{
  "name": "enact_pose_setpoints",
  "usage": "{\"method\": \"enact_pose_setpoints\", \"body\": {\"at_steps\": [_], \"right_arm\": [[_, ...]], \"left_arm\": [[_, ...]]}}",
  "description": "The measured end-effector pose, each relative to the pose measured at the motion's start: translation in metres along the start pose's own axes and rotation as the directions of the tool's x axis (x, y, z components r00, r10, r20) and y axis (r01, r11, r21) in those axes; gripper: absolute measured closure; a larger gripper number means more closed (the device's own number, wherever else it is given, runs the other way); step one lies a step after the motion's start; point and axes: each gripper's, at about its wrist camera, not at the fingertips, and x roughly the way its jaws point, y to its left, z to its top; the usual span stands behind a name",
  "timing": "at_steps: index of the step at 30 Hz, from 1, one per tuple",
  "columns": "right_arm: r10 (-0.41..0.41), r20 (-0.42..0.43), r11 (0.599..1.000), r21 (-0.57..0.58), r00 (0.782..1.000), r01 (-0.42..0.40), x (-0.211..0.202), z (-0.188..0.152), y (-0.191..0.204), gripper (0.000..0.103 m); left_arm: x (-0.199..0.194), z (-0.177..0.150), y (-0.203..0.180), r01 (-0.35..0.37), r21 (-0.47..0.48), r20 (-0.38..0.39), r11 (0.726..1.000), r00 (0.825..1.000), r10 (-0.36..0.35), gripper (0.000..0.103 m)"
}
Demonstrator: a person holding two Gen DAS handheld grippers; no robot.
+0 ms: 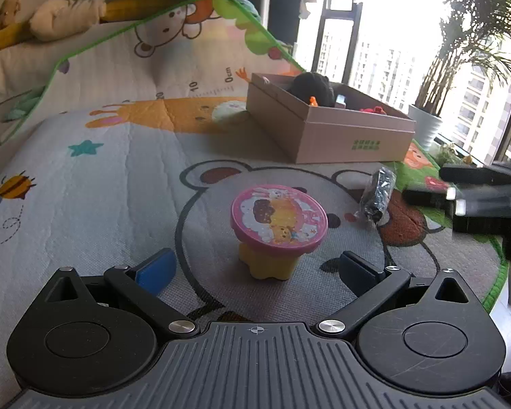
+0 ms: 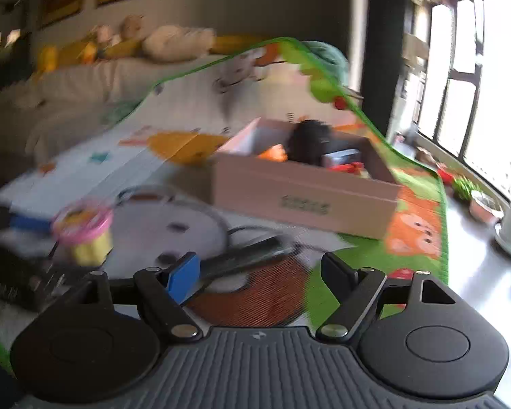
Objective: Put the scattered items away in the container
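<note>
- While the left tongs (image 1: 257, 267) gape wide and empty just near the pink-lidded cup (image 1: 277, 226), centre them, then close gently below the lid.
- Right tongs (image 2: 260, 271) stand partly open, holding nothing.

My play mat (image 1: 119, 170) carries cardboard box (image 1: 327, 136) far right, pink-lidded yellow cup (image 1: 277, 228) near centre, black packet (image 1: 378, 194) right.
</note>
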Motion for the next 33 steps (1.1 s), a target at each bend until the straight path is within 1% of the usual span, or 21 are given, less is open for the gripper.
{"method": "enact_pose_setpoints", "body": {"at_steps": [2, 3, 4, 7, 10, 15, 19, 21, 23, 26, 28, 30, 33], "right_arm": [[-0.033, -0.019, 0.999, 0.032, 0.999, 0.034, 0.014, 0.010, -0.014, 0.045], [-0.041, -0.039, 0.998, 0.046, 0.998, 0.043, 0.022, 0.015, -0.020, 0.059], [-0.038, -0.060, 0.997, 0.067, 0.997, 0.042, 0.031, 0.019, -0.026, 0.063], [0.000, -0.107, 0.989, 0.150, 0.994, 0.016, 0.054, 0.026, -0.042, 0.064], [-0.001, -0.108, 0.990, 0.141, 0.994, 0.016, 0.058, 0.024, -0.041, 0.064], [0.053, -0.122, 0.991, 0.126, 0.991, -0.037, 0.045, 0.014, -0.033, 0.064], [0.070, -0.136, 0.993, 0.101, 0.988, -0.056, 0.029, 0.002, -0.023, 0.064], [0.084, -0.128, 0.992, 0.102, 0.988, -0.071, 0.022, 0.000, -0.021, 0.064], [0.070, -0.103, 0.993, 0.106, 0.992, -0.060, 0.017, 0.002, -0.024, 0.064], [0.020, -0.084, 0.990, 0.140, 0.996, -0.008, 0.027, 0.013, -0.037, 0.064], [-0.004, -0.093, 0.987, 0.158, 0.996, 0.019, 0.042, 0.021, -0.046, 0.064], [-0.015, -0.119, 0.987, 0.158, 0.993, 0.034, 0.059, 0.024, -0.053, 0.064], [0.018, -0.153, 0.989, 0.147, 0.988, 0.005, 0.072, 0.021, -0.055, 0.064]], "left_arm": [[0.000, 0.000, 0.000, -0.001, 0.002, -0.001, 1.000, 1.000, 0.001, 0.000], [0.000, 0.000, -0.001, -0.002, 0.003, -0.001, 1.000, 1.000, 0.002, 0.000], [0.000, 0.000, -0.001, -0.003, 0.004, -0.001, 1.000, 1.000, 0.003, 0.000], [0.000, 0.000, 0.000, 0.001, -0.003, 0.002, 1.000, 1.000, -0.001, 0.000], [-0.001, 0.000, 0.001, 0.009, -0.013, 0.006, 1.000, 1.000, -0.009, 0.000], [0.001, 0.000, 0.001, 0.009, -0.012, 0.004, 1.000, 1.000, -0.009, 0.000], [0.000, 0.000, 0.001, 0.009, -0.012, 0.004, 1.000, 1.000, -0.009, 0.000], [0.001, 0.000, 0.001, 0.008, -0.010, 0.004, 1.000, 1.000, -0.008, 0.000], [0.000, 0.000, 0.001, 0.008, -0.010, 0.004, 1.000, 1.000, -0.008, 0.000], [0.000, 0.000, 0.001, 0.008, -0.011, 0.004, 1.000, 1.000, -0.008, 0.000], [0.000, 0.000, 0.001, 0.010, -0.013, 0.004, 1.000, 1.000, -0.010, 0.000], [0.000, 0.000, 0.001, 0.012, -0.015, 0.006, 1.000, 1.000, -0.011, 0.000], [0.000, 0.000, 0.002, 0.018, -0.024, 0.010, 1.000, 1.000, -0.017, 0.000]]}}
